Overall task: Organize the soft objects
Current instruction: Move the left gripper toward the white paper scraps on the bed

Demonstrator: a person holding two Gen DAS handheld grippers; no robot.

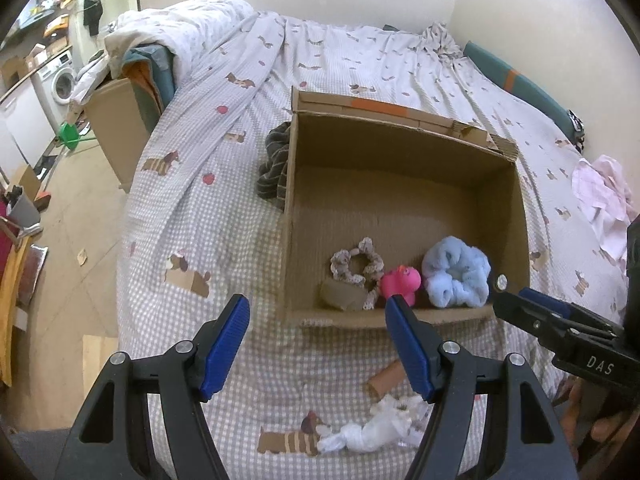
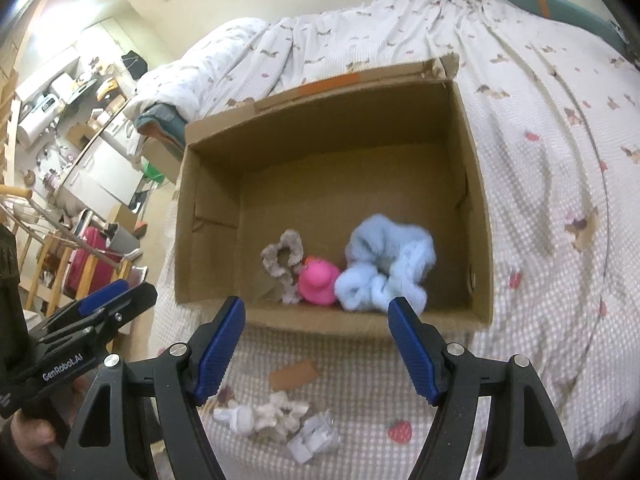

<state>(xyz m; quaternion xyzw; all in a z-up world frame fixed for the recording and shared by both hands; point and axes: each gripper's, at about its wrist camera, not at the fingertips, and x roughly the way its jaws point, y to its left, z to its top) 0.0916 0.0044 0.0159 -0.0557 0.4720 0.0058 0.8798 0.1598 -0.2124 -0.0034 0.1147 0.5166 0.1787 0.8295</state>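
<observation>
Blue scrunchie blurred inside cardboard box, pink duck partly hidden behind box wall, left gripper and right gripper jaws apart, empty.

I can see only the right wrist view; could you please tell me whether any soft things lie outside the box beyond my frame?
Observer: Yes, a dark striped cloth lies bunched against the outside of the cardboard box's left wall.
Operator: Thank you. Is there anything on the other side?
Observer: A pale pink cloth lies crumpled on the bed to the right, apart from the box.
Operator: And is the left gripper holding anything? I see it only side-on.
Observer: No, the left gripper is open and empty, in front of the box's near wall.
</observation>
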